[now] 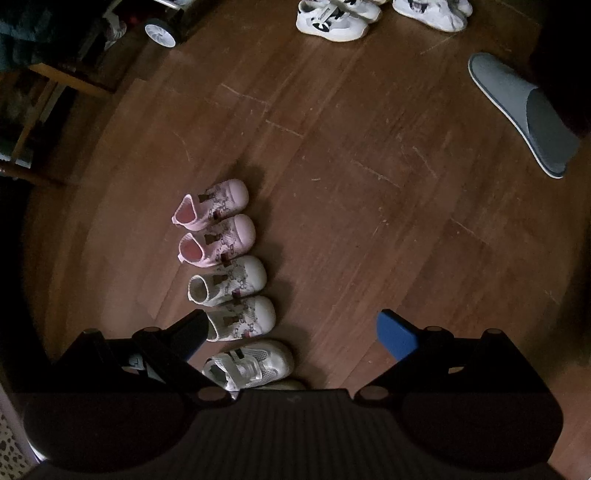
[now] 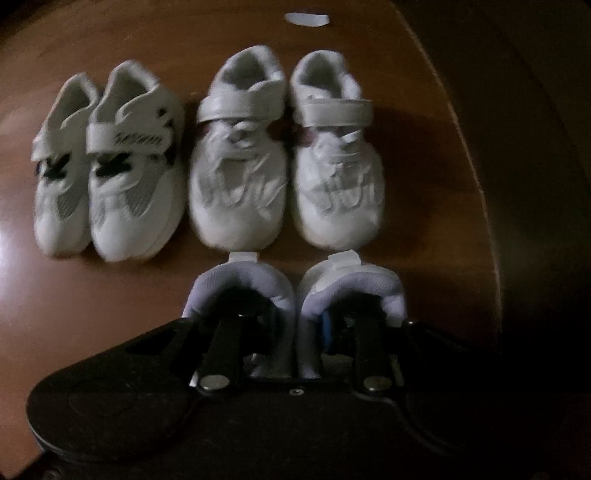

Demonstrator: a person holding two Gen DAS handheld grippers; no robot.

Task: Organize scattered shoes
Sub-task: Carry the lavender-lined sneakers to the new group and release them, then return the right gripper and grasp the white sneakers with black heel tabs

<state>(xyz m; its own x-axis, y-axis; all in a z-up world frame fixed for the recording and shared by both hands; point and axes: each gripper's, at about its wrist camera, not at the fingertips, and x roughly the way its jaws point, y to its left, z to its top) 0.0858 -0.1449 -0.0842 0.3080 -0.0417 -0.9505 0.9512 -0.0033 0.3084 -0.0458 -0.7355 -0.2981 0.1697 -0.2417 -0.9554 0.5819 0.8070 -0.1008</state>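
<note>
The body of the left tool fills the near edge of its view; its jaws are held released, nothing between them, over the wooden floor. One finger covers the heel of a cream shoe, and beneath the tool body a sixth shoe is all but hidden. A row is noted beside it: one white mesh sneaker, two cream shoes, two pink shoes, sides touching, toes aligned. Open floor lies to the right of the row. Farther off, one grey slipper is partly lost in the dark margin, and the white sneakers are cut off at the top edge. In the blurred right view, the right tool is seen clenched on the held pair, one finger inside each shoe, adjoining inner walls pinched; the toes are hidden. Beyond, just apart, two pairs are counted: the strapped pair and the black-marked pair. A pale object at the far edge cannot be identified.
</note>
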